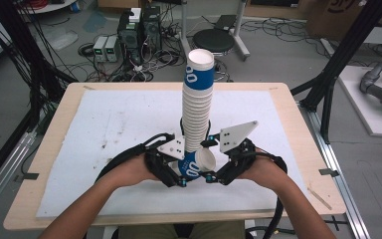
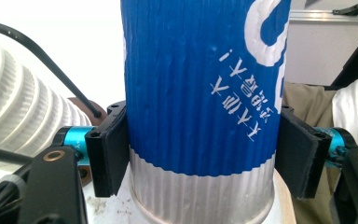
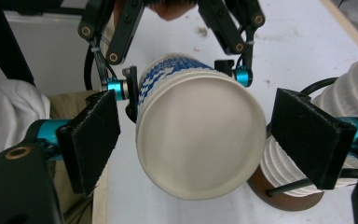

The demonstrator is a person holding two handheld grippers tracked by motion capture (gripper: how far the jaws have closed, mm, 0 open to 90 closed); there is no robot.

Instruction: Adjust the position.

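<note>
Hidden: the cup at lower centre of the high view is partly covered by both tools and their grey plates; the foot of the stack sits behind them. In the left gripper view the cup runs off the top of the frame.
Cup: ribbed paper, blue with white lettering and a plain white band at its base; it lies on its side, round mouth toward the right tool, clear of the stack.
Stack: tall, slightly leaning column of ribbed white cups, topmost one blue-banded, standing mid-frame on a brown round base.
Left tool: black padded jaws pressed on both sides of the cup, gripping it.
Right tool: jaws spread wide on either side of the cup's mouth, pads not touching it.
Surface: white foam sheet, stained, on a pale wooden top.
</note>
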